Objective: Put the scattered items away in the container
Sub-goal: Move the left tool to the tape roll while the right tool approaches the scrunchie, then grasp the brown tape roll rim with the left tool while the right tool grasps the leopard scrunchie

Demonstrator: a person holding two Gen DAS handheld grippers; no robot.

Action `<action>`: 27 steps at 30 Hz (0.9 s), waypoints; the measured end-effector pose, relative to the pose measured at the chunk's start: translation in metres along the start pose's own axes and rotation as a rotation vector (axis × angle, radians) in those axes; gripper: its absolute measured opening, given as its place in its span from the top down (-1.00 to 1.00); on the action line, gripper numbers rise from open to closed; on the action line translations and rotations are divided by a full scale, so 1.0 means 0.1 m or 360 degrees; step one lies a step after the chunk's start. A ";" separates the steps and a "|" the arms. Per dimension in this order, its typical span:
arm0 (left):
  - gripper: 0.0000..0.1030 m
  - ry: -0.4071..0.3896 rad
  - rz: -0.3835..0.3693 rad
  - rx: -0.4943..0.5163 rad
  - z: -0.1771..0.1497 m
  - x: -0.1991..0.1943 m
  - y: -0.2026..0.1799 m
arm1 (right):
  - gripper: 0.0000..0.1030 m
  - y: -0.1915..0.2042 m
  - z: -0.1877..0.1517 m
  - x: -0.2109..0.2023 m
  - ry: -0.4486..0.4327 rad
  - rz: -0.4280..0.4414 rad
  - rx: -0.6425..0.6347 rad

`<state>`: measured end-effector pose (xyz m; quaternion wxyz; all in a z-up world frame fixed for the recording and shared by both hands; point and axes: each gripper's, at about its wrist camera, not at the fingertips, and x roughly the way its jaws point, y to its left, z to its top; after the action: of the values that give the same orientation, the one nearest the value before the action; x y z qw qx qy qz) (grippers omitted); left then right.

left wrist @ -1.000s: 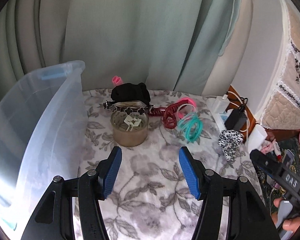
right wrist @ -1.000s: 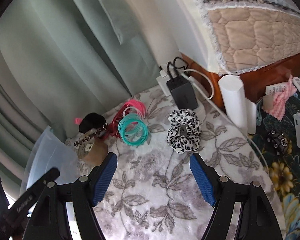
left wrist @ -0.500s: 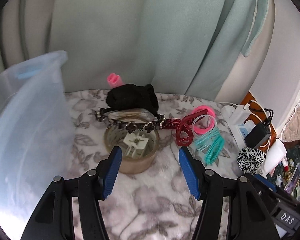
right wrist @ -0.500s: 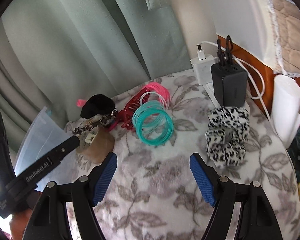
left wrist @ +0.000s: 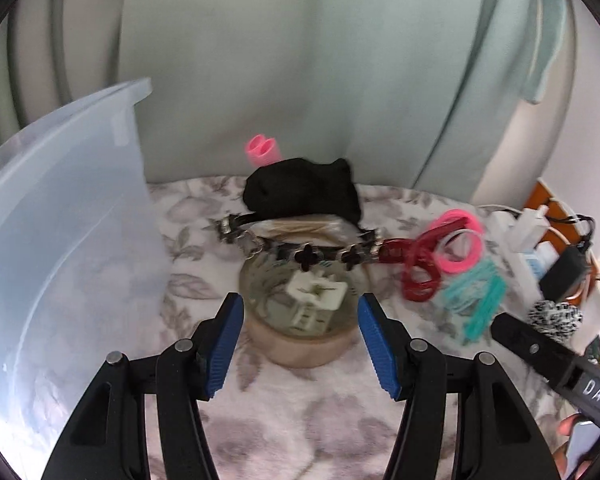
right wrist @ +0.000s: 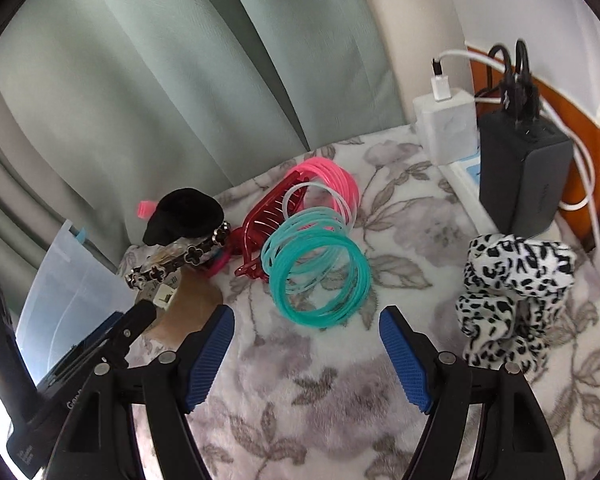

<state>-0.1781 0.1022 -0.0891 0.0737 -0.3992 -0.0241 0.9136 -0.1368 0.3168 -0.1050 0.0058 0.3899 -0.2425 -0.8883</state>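
Observation:
A clear plastic container [left wrist: 60, 248] stands at the left of the floral cloth. My left gripper [left wrist: 300, 344] is open, its blue pads on either side of a small round jar [left wrist: 304, 320], not touching it. A black clover headband [left wrist: 300, 250] and a black scrunchie [left wrist: 300, 196] lie on the jar. My right gripper [right wrist: 306, 356] is open just short of the teal bangles [right wrist: 318, 276]. A red hair claw [right wrist: 268, 220], pink bangles [right wrist: 332, 176] and a leopard scrunchie [right wrist: 516, 280] lie nearby.
A white charger [right wrist: 446, 124], a black power adapter [right wrist: 520, 172] and cables sit on a power strip at the right edge. A pink roller [left wrist: 262, 152] stands behind the black scrunchie. Green curtains hang right behind the table.
Both grippers have moved forward. The left one has closed in on the jar, which now sits between its pads. The right one has come up to the teal bangles.

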 end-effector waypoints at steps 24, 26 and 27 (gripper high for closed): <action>0.13 0.0105 -0.0002 -0.0301 0.06 0.20 0.20 | -0.51 0.03 -0.06 0.11 0.0038 0.0063 -0.0017; 0.15 0.0114 0.0012 -0.0290 0.04 0.18 0.17 | -0.51 0.03 -0.06 0.10 0.0034 0.0066 -0.0015; 0.16 0.0116 0.0015 -0.0284 0.03 0.17 0.16 | -0.51 0.03 -0.06 0.10 0.0034 0.0068 -0.0013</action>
<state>-0.1936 0.0893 -0.1016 0.0343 -0.4374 -0.1007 0.8930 -0.1402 0.3099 -0.1141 0.0291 0.3939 -0.2470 -0.8849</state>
